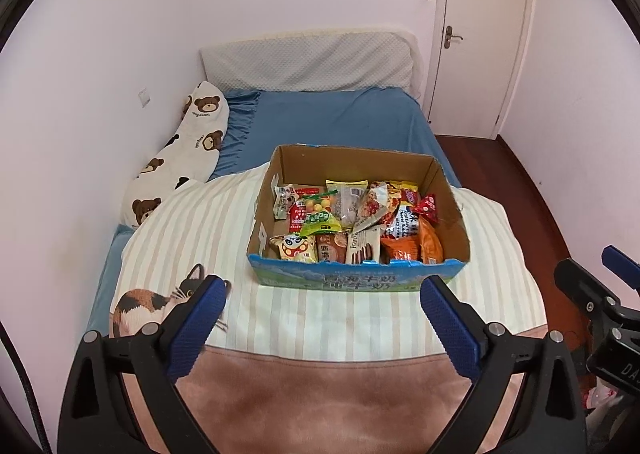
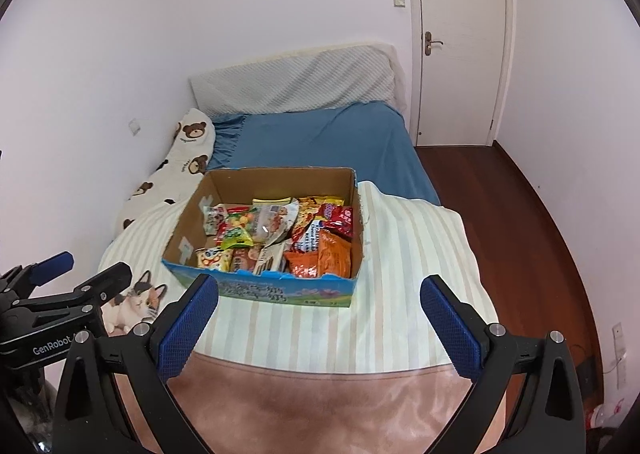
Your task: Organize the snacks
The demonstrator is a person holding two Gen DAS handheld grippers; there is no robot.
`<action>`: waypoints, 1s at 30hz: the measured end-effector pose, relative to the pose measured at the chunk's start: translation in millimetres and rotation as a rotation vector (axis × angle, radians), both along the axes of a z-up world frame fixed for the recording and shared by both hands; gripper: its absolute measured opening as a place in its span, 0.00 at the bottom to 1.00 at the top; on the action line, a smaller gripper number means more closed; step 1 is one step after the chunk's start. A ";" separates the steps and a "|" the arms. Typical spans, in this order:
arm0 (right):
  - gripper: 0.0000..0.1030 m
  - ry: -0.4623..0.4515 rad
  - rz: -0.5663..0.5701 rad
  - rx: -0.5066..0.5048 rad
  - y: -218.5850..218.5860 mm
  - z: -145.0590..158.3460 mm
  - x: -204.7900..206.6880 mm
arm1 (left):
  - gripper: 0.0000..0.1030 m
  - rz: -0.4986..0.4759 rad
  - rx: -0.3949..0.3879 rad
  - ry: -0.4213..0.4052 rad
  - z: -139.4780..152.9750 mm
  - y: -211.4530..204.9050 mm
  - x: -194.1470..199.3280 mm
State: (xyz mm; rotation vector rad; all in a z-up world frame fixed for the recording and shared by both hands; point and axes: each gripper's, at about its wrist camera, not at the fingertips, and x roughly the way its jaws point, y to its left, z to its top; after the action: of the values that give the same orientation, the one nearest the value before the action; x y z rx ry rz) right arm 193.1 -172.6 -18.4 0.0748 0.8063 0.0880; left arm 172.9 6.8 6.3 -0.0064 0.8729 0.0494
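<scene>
An open cardboard box (image 1: 452, 210) with a blue printed front sits on the striped quilt on the bed; it also shows in the right wrist view (image 2: 188, 230). It is filled with several snack packets, among them orange bags (image 1: 416, 244), a green packet (image 1: 320, 222) and a red packet (image 2: 342, 220). My left gripper (image 1: 324, 286) is open and empty, hovering in front of the box's near edge. My right gripper (image 2: 320, 286) is open and empty, also just in front of the box. Each gripper shows at the edge of the other's view.
The striped quilt (image 1: 200, 238) with a cat print (image 1: 140, 302) covers the near bed, over a pink blanket (image 1: 320, 394). A bear-print pillow (image 1: 180, 150) lies along the left wall. Blue sheet (image 1: 340, 118) and headboard cushion lie beyond. Wooden floor (image 2: 520, 234) and a door (image 2: 460, 34) are to the right.
</scene>
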 end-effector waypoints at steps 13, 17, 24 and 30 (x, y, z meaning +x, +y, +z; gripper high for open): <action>1.00 0.058 -0.033 0.011 -3.3 -30.1 52.0 | 0.97 0.005 0.032 0.045 -25.7 1.5 47.2; 1.00 0.073 -0.038 0.000 -2.3 -39.3 62.1 | 0.97 -0.006 0.046 0.062 -34.3 -1.1 57.2; 1.00 0.098 -0.046 -0.011 -0.1 -52.3 72.2 | 0.97 -0.014 0.055 0.077 -42.3 -3.7 65.2; 1.00 0.104 -0.048 -0.017 0.7 -55.8 74.3 | 0.97 -0.015 0.049 0.077 -42.1 -3.5 67.1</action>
State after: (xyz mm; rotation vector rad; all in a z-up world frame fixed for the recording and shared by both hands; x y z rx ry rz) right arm 267.4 -171.9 -74.3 0.0835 0.9089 0.0322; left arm 240.0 3.4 -35.8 0.0484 0.9479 0.0571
